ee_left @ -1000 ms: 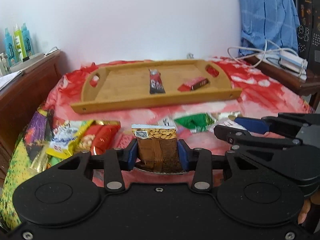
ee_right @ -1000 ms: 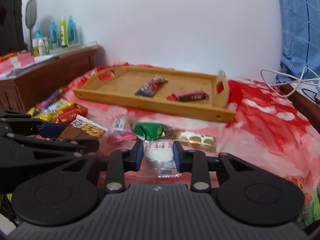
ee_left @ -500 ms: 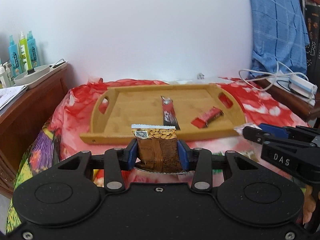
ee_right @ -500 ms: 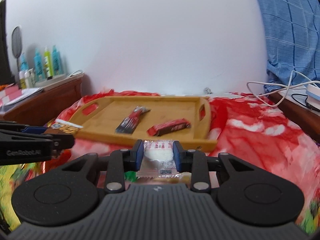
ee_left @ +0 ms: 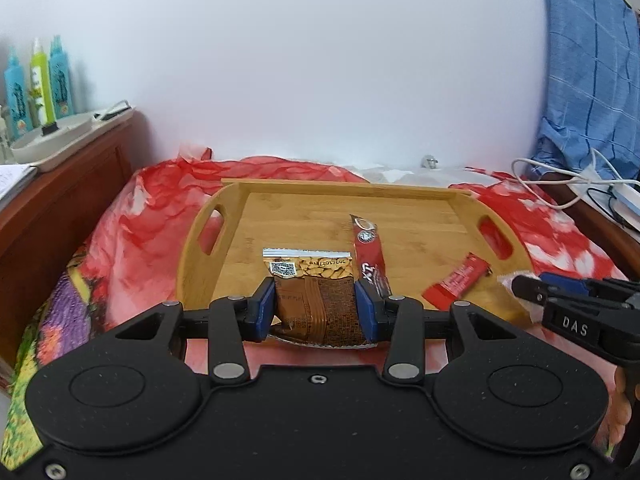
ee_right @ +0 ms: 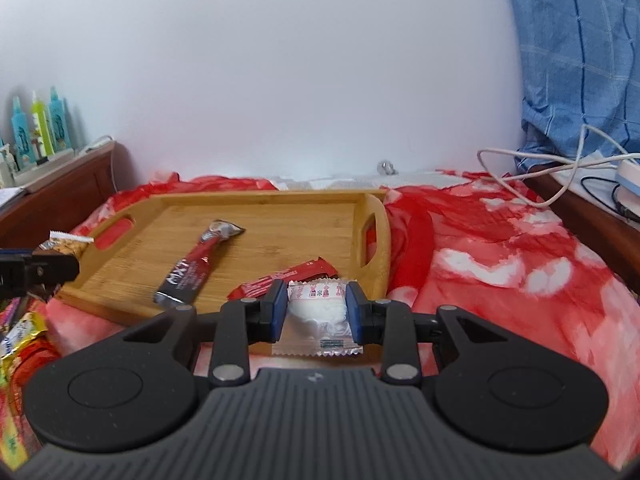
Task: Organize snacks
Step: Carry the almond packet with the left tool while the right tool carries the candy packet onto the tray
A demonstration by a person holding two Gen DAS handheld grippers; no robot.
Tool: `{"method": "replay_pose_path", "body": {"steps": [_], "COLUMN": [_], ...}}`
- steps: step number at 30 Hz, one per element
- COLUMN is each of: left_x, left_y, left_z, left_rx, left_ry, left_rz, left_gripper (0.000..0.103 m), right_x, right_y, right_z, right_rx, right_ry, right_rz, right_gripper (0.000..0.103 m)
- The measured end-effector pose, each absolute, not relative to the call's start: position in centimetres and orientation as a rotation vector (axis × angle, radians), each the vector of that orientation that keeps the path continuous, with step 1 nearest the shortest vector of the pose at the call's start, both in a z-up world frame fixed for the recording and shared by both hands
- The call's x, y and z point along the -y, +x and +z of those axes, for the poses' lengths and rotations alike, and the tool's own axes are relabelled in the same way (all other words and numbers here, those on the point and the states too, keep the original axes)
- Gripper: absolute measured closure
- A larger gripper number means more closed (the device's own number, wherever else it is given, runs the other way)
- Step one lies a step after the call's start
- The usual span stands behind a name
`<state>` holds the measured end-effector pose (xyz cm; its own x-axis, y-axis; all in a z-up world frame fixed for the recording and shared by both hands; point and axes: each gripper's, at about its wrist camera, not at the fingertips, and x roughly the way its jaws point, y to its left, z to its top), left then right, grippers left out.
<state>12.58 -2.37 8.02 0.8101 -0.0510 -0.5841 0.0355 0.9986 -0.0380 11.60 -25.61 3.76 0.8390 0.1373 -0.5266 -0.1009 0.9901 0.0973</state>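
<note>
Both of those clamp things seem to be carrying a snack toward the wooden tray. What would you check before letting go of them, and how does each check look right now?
1. Left gripper holds the brown peanut packet firmly: ok, jaws shut on it.
2. Right gripper holds the white candy packet firmly: ok, jaws shut on it.
3. Bare space in the wooden tray: ok; only the long red stick packet and the small red bar lie in it.
4. Grippers apart from each other: ok.
5. Each packet fully past the tray's near rim: cannot tell.
6. Packets low enough to drop gently: cannot tell.
</note>
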Motion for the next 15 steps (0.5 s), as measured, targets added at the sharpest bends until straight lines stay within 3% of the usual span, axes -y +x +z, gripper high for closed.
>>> {"method": "replay_pose_path", "body": {"steps": [15], "left_x": [1.6], "left_y": [20.1], "left_z": [3.8], "left_rx": [-0.674], "left_ry": [-0.017], "left_rz": [-0.025], "left_gripper": [0.063], "right_x": [24.2], "right_y": [16.7], "right_z": [1.8], "right_rx": [-0.641], "right_ry": [0.068], "right_rz": [0.178], "right_gripper": [0.067]}}
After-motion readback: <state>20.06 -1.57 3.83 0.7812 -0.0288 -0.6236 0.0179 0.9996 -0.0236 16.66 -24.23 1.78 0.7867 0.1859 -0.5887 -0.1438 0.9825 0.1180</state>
